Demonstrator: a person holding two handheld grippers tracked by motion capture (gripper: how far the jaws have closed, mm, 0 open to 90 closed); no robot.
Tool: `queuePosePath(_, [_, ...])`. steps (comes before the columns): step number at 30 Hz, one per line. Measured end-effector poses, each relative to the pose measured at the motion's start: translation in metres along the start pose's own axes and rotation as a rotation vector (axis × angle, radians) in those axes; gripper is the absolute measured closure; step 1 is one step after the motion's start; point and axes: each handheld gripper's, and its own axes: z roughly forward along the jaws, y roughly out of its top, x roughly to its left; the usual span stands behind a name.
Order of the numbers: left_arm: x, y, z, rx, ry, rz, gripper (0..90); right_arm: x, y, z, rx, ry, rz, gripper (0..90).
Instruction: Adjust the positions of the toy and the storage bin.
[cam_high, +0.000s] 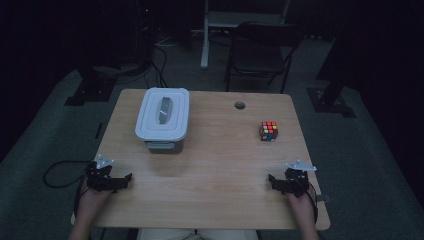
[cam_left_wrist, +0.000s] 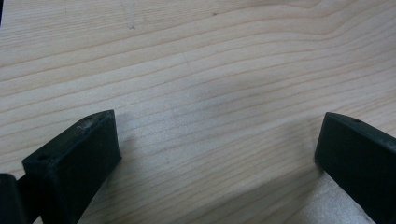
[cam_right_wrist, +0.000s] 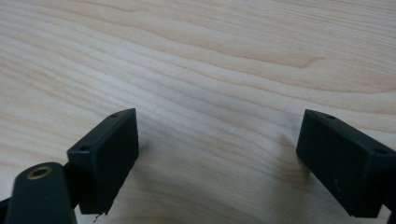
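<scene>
A white lidded plastic box with a grey handle stands on the wooden table at the back left. A colourful puzzle cube sits at the back right. My left gripper rests near the front left corner, held by a hand, and its jaws point toward the middle. At the front right, my right gripper rests, also pointing inward. In the left gripper view the left gripper is open over bare wood. The right gripper is open too, with bare wood between its jaws.
A round cable hole is in the table's back edge. Behind the table stand a dark folding chair and a white post. Black stand feet and cables lie on the grey floor at the left.
</scene>
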Motion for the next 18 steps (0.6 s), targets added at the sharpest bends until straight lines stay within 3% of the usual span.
queuePosePath(9, [0.001,0.004,0.002,0.013,-0.002,-0.001,0.6,0.012,0.008,0.008,0.000,-0.039,0.037,12.8])
queuePosePath(18, [0.006,0.011,0.007,0.001,-0.029,-0.025,0.6,0.035,0.026,0.020,0.010,0.024,-0.049,13.0])
